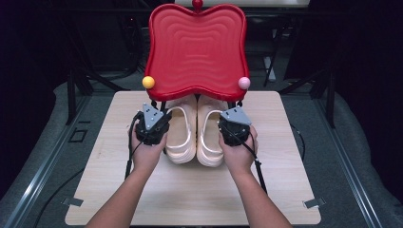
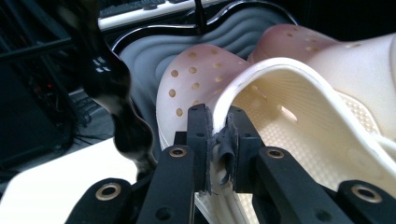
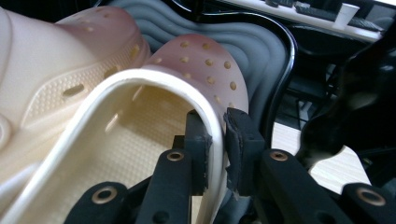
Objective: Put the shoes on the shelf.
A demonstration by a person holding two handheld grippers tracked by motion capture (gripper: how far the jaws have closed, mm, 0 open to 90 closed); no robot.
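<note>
Two cream perforated clogs lie side by side on the wooden table (image 1: pixel 190 199), toes tucked under a red wavy tray (image 1: pixel 197 47) on black legs. My left gripper (image 1: pixel 157 114) is shut on the outer side rim of the left clog (image 1: pixel 183 137). In the left gripper view the gripper (image 2: pixel 219 116) pinches that clog's rim (image 2: pixel 261 74). My right gripper (image 1: pixel 233 116) is shut on the outer side rim of the right clog (image 1: pixel 209 137). The right gripper view shows the gripper (image 3: pixel 217 123) clamping the curved wall of this clog (image 3: pixel 140 79).
The tray carries a yellow ball (image 1: pixel 148 82) and a pink ball (image 1: pixel 244 83) at its front corners and a red ball (image 1: pixel 197 4) at the back. A black tray leg (image 2: pixel 112 93) stands close to my left gripper, another leg (image 3: pixel 336 116) close to my right. Dark floor surrounds the table.
</note>
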